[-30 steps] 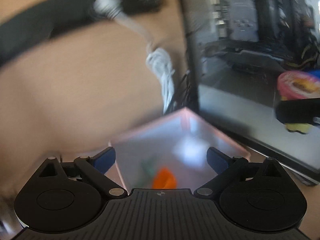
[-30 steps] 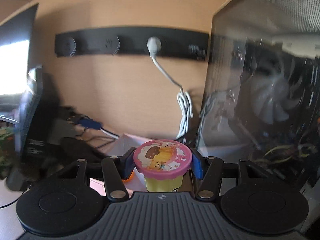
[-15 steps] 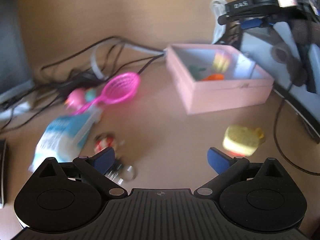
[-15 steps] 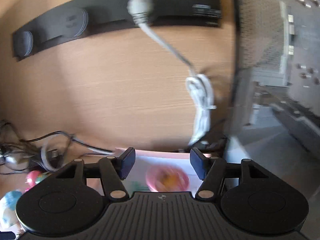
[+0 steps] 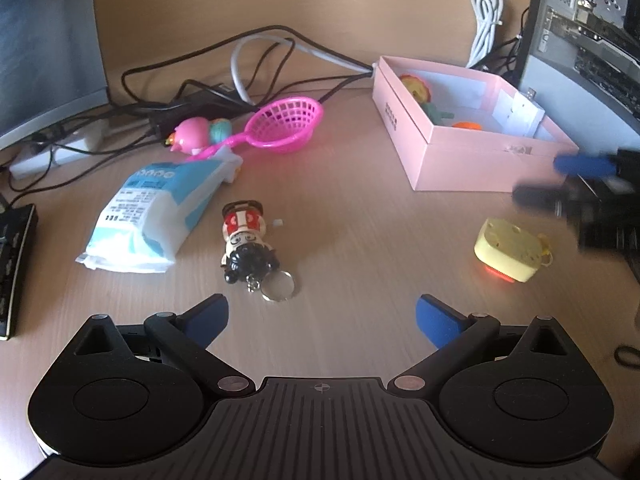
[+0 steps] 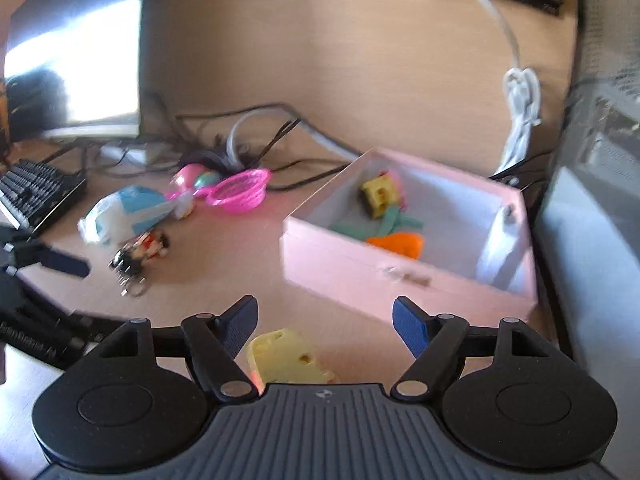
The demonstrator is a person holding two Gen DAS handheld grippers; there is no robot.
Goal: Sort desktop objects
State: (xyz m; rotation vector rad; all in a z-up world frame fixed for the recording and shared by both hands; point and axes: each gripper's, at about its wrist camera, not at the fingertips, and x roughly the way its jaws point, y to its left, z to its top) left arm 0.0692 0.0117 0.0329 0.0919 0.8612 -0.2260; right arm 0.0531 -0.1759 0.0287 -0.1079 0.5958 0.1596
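Note:
A pink box (image 5: 460, 160) stands on the wooden desk at the right and holds a yellow cup (image 6: 378, 196), a green piece and an orange toy (image 6: 398, 242). My left gripper (image 5: 322, 320) is open and empty above the desk, near a doll keychain (image 5: 246, 242). My right gripper (image 6: 324, 322) is open and empty over a yellow cheese-shaped toy (image 6: 286, 358), also seen in the left wrist view (image 5: 508, 248). The right gripper shows blurred at the right edge of the left wrist view (image 5: 580, 176).
A pink toy net (image 5: 286, 122), a pink bird toy (image 5: 192, 134) and a blue-white tissue pack (image 5: 160, 216) lie at the left. Tangled cables (image 5: 240, 76) run behind them. A monitor (image 5: 44, 44), a keyboard (image 6: 38, 190) and a computer case (image 5: 588, 40) border the desk.
My right gripper opened and dropped the pink-lidded yellow cup into the pink box, then drew back over the cheese toy. My left gripper pulled back from the box to above the desk.

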